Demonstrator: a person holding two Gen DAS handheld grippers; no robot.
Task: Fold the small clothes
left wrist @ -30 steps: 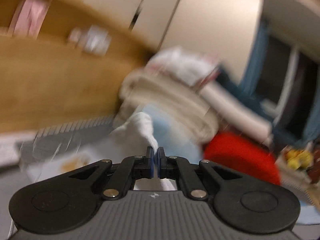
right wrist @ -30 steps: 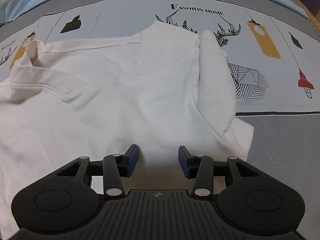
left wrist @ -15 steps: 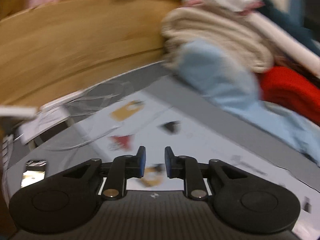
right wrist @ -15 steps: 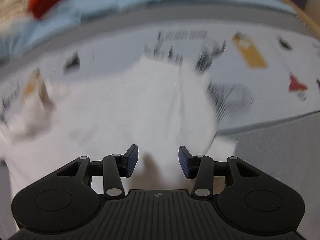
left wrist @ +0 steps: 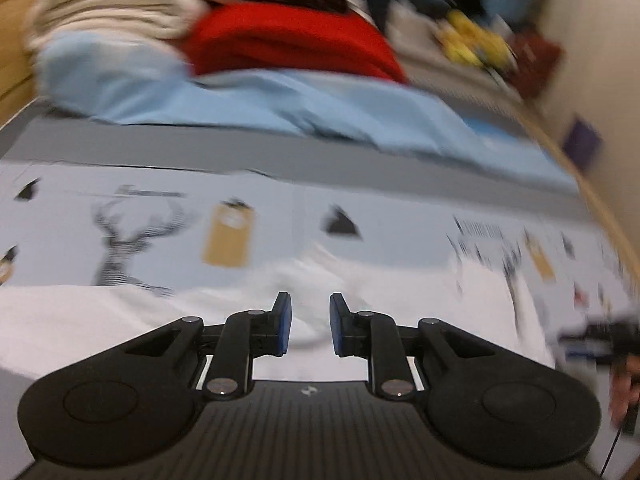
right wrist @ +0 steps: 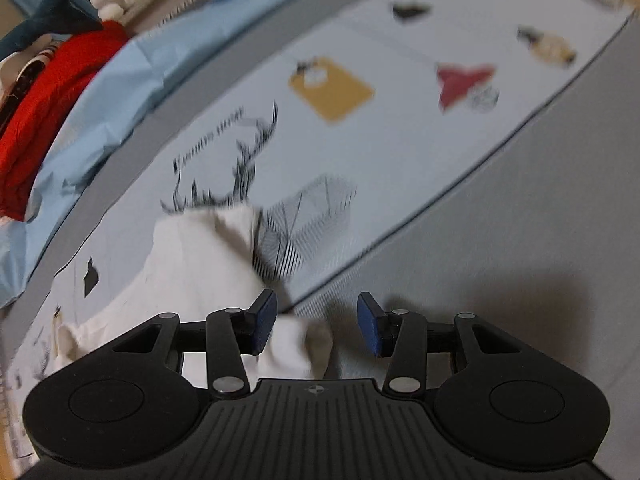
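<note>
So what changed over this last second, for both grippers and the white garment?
The left gripper, a second ago shut on a pinch of white cloth with its view up toward the headboard, has let go, opened and swung down over the white garment. The right gripper rolled and shifted toward the garment's right edge. Unchanged: its jaws stay open and empty, and the garment still lies on the printed bedspread.

Counted: one white garment (left wrist: 120, 320) lying on one printed bedsheet (left wrist: 280, 200), one red cloth (left wrist: 288, 40), one light blue cloth (left wrist: 280, 100) along the bed's far edge, two hand-held grippers, left hand-held gripper (left wrist: 307, 324) and right hand-held gripper (right wrist: 316, 322).
</note>
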